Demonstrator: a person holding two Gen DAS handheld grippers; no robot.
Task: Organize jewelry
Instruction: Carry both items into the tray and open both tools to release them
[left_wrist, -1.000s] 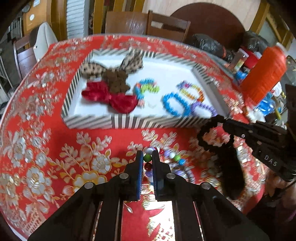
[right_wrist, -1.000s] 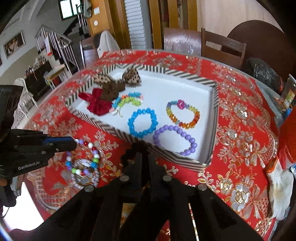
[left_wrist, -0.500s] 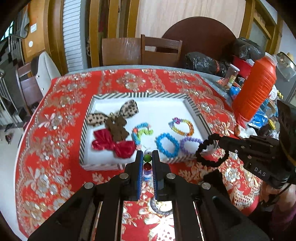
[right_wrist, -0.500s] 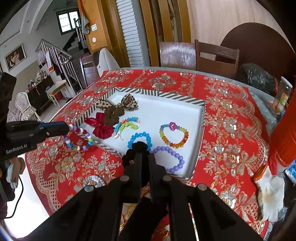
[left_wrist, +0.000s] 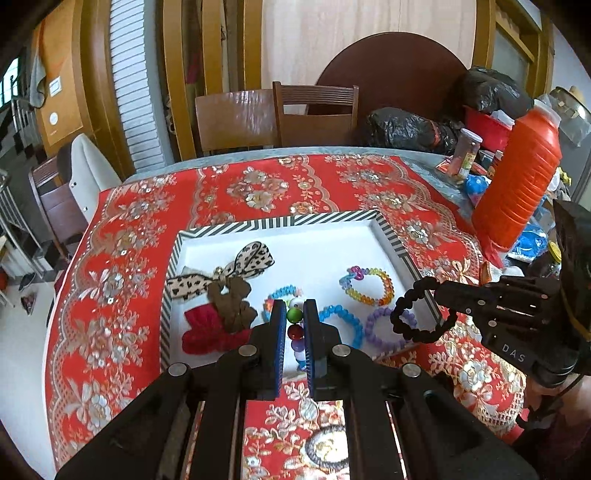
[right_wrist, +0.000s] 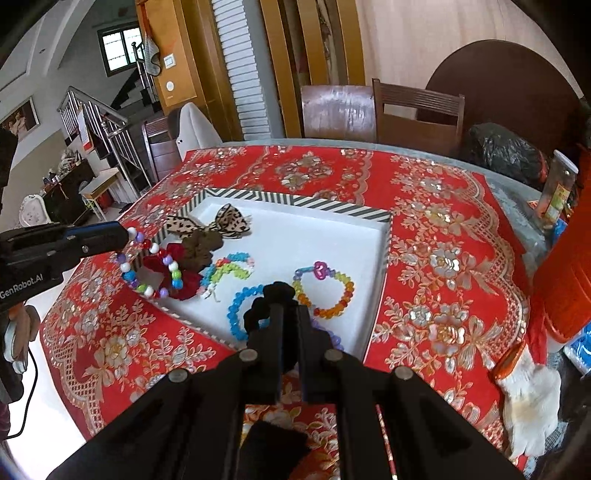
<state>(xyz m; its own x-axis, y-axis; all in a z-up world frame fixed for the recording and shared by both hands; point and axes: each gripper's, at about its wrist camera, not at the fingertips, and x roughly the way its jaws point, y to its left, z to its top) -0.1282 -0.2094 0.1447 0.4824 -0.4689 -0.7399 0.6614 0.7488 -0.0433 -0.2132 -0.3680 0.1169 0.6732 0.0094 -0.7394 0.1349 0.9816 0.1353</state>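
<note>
A multicoloured bead bracelet is pinched in the left gripper, a black scrunchie in the right gripper, above the striped tray's near edge.

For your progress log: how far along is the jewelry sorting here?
Done: bows and four bead bracelets lie in the striped-rim white tray. In hand: left gripper holds a multicoloured bead bracelet, right gripper a black scrunchie, both above the tray. Left: setting both down.
</note>
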